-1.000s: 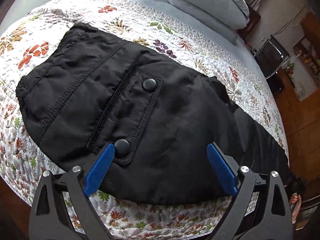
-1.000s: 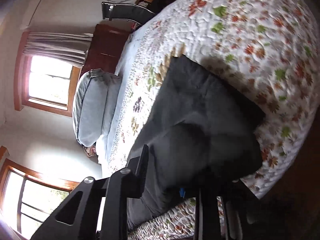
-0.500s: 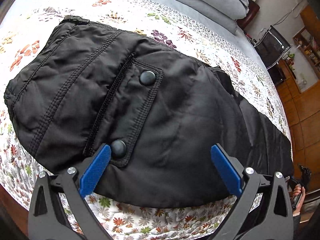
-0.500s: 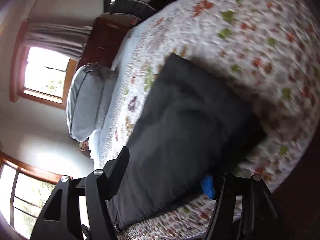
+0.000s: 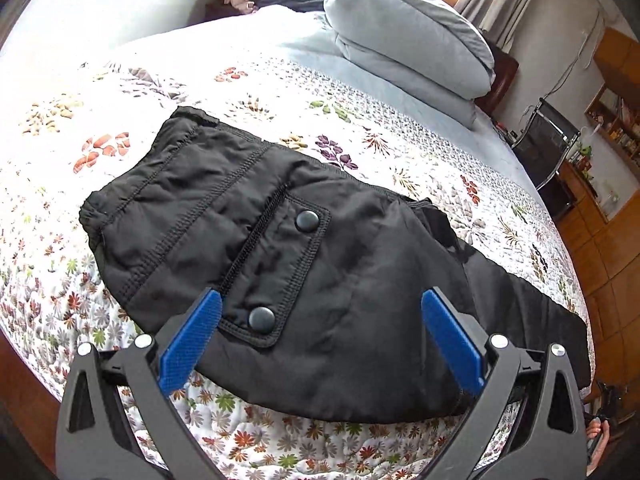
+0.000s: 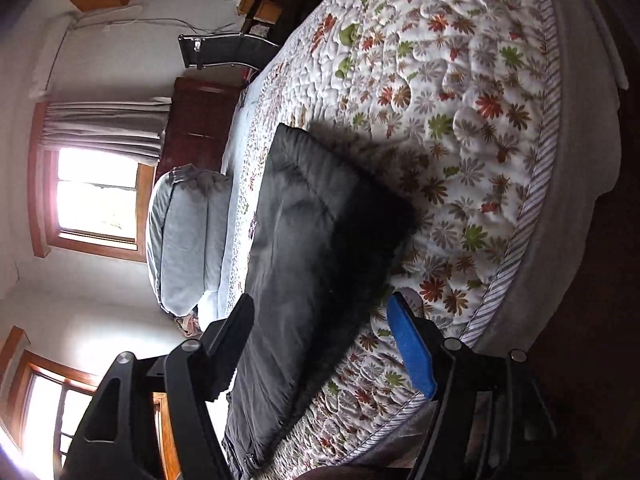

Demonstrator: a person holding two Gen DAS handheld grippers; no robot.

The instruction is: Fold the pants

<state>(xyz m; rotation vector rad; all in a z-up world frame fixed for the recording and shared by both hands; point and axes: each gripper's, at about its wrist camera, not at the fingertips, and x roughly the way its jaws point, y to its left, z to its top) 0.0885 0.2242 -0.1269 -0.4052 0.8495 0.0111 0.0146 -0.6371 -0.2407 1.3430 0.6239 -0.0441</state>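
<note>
1. A floral quilt (image 5: 360, 152) is spread over the bed.
2. Black pants (image 5: 304, 280) are laid flat on it, near the edge (flap pocket with two snaps facing up).
3. The left gripper (image 5: 320, 316) is held above the pants, jaws wide apart, nothing clamped.
4. The right gripper (image 6: 320, 312) is seen with jaws opening; the pants lie between and beyond them, ungripped.

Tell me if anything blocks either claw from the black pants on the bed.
Nothing visible does. The black pants lie flat on the floral quilt, directly ahead of the open left claw. The right claw, jaws opening with nothing between them, faces them unobstructed.
</note>
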